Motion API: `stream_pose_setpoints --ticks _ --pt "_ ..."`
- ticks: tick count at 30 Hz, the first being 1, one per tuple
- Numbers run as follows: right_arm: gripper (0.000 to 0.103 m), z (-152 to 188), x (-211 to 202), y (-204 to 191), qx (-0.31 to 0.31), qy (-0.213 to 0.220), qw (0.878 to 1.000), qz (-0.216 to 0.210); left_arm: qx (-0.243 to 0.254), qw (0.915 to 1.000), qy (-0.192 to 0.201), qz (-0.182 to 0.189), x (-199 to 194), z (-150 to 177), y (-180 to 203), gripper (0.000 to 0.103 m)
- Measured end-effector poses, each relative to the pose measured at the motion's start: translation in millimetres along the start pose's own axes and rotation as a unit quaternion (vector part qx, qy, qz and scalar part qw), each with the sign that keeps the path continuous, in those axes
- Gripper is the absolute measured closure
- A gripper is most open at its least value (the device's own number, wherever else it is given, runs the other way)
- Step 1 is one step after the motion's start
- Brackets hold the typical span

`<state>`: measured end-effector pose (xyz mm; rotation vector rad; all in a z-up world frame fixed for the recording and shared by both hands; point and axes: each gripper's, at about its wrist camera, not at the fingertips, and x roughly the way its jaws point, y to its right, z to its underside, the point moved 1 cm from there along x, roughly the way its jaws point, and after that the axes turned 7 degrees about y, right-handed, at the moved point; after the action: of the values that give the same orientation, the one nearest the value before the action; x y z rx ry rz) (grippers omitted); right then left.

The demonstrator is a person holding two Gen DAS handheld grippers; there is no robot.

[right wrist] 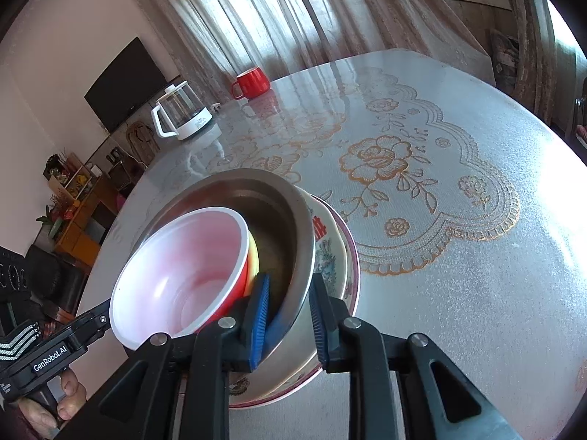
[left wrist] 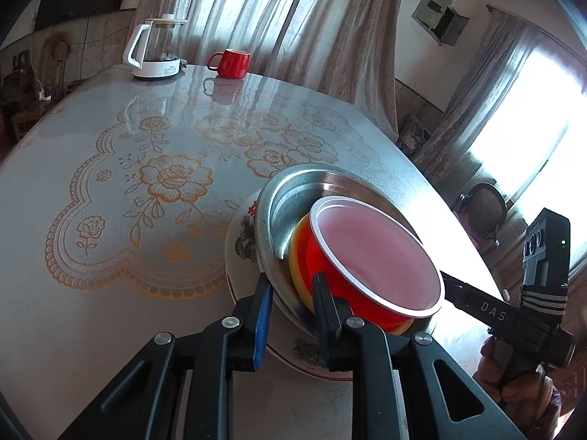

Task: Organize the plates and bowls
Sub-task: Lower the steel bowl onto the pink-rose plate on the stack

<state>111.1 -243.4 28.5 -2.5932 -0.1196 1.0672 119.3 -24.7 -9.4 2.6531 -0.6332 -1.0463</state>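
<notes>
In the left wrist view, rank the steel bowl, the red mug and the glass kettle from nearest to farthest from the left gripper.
From the left gripper:
1. Steel bowl, its rim between the fingers, on the floral plates.
2. Red mug, at the far table edge, by the curtain.
3. Glass kettle, far edge too, left of the mug, slightly farther.

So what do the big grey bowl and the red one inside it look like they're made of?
Grey bowl: likely stainless steel with a brushed, dull shine; it shows soft reflections and a thin rolled rim. Red bowl: probably plastic or melamine, glossy red outside, smooth pale inside that glows slightly in the light.
</notes>
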Motion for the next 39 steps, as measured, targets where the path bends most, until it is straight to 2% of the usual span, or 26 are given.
stream_pose_setpoints --ticks 13,31,39 --pt "0.084 1 2 -5 -0.008 0.01 1.0 0.003 0.005 0.9999 0.006 -0.009 -5 4 0 0.078" --pt "0.085 1 3 -11 -0.033 0.012 0.999 0.034 0.016 0.9996 0.013 -0.019 -11 8 7 0.077" --pt "0.079 3 -2 -17 -0.045 0.021 0.998 0.039 0.023 0.9988 0.026 -0.034 -22 11 8 0.077"
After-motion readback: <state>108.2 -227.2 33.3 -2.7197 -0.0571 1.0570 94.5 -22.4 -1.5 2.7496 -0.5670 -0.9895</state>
